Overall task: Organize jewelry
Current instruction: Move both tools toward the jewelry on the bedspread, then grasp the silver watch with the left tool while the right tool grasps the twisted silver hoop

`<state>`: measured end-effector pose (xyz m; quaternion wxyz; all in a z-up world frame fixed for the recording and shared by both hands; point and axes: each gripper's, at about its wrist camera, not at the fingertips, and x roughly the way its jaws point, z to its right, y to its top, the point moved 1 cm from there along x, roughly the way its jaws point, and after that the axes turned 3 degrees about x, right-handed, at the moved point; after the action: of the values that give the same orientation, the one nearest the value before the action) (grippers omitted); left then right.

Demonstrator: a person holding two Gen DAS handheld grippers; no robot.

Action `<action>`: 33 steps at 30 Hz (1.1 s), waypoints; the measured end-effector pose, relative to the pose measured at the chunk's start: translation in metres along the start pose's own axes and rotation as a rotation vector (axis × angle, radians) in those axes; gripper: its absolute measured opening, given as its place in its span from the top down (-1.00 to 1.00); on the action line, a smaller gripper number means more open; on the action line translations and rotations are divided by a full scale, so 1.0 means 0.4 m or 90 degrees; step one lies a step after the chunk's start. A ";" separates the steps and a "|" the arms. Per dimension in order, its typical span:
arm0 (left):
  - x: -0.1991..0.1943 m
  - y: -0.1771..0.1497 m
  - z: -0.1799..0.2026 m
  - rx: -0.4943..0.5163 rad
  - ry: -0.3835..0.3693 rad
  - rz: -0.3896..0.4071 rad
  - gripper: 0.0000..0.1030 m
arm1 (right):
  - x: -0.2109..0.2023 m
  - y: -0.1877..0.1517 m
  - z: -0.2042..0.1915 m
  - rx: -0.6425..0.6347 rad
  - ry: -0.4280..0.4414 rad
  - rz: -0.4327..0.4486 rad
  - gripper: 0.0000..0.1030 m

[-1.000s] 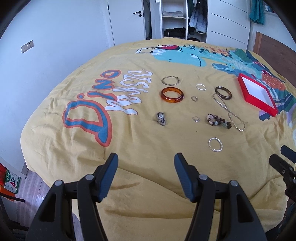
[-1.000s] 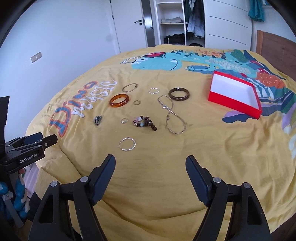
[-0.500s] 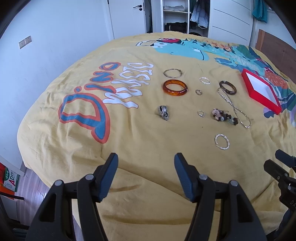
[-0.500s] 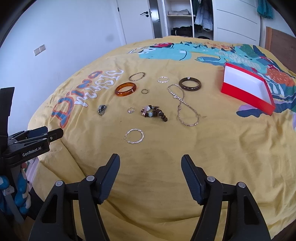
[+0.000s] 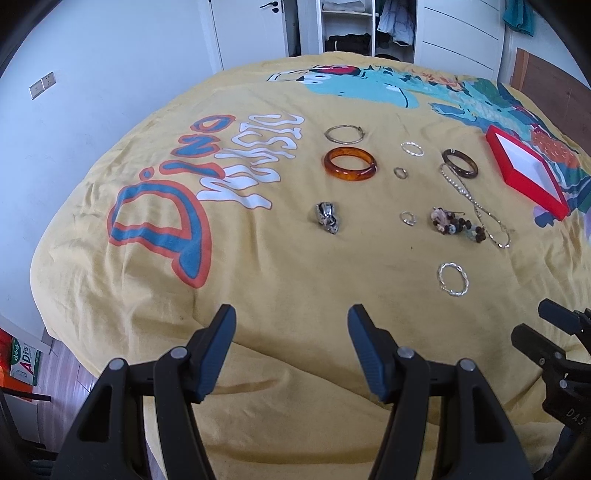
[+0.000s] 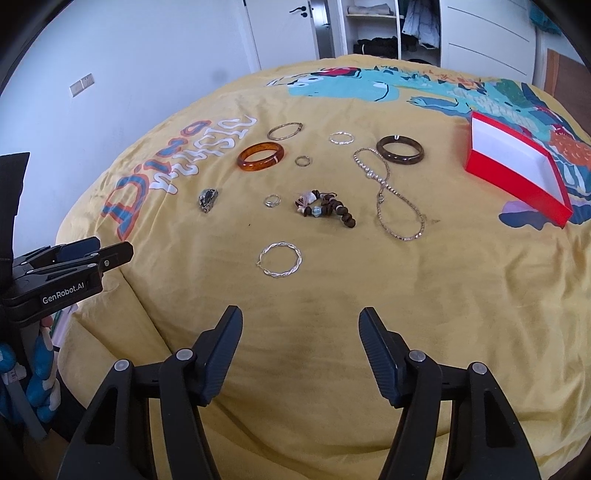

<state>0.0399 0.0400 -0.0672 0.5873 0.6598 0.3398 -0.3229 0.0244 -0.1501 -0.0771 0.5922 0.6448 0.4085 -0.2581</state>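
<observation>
Jewelry lies spread on a yellow bedspread [image 6: 406,295]: an amber bangle [image 6: 260,156], a dark brown bangle [image 6: 400,149], a silver chain [image 6: 391,199], a beaded bracelet [image 6: 325,206], a twisted silver hoop [image 6: 279,259], a thin hoop [image 6: 284,130], small rings [image 6: 272,200] and a dark brooch [image 6: 207,199]. An empty red box [image 6: 517,170] sits at the right. My right gripper [image 6: 301,332] is open, just before the twisted hoop. My left gripper [image 5: 291,332] is open and empty, near the bed's front edge, with the brooch [image 5: 327,218] and amber bangle [image 5: 350,164] ahead.
The bed's left edge drops to a wooden floor [image 5: 55,373] with a paper packet [image 5: 24,363]. A white wall, a door [image 6: 284,29] and an open wardrobe [image 6: 380,29] stand behind the bed. A wooden headboard [image 5: 546,85] is at the far right.
Both grippers have moved forward and lower toward the jewelry, which now looks closer. Both stay open; the right one has narrowed a little. Nothing on the bed has moved.
</observation>
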 end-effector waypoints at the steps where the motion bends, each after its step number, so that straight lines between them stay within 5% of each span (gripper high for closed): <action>1: 0.004 0.001 0.001 0.001 -0.001 -0.002 -0.19 | 0.004 0.001 -0.001 0.000 0.001 -0.002 -0.25; 17: 0.077 0.014 0.009 -0.006 -0.028 -0.043 -0.19 | 0.086 0.025 -0.005 0.001 0.022 -0.034 -0.25; 24: 0.132 0.082 0.010 -0.035 -0.093 -0.044 -0.19 | 0.147 0.063 -0.019 -0.001 0.046 -0.046 -0.25; 33: 0.253 0.157 0.023 -0.049 -0.094 -0.074 -0.19 | 0.238 0.109 -0.025 0.002 0.059 -0.062 -0.25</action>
<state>0.1485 0.0328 -0.1167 0.6160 0.5904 0.3451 -0.3909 0.1100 -0.1179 -0.1292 0.5583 0.6365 0.4658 -0.2572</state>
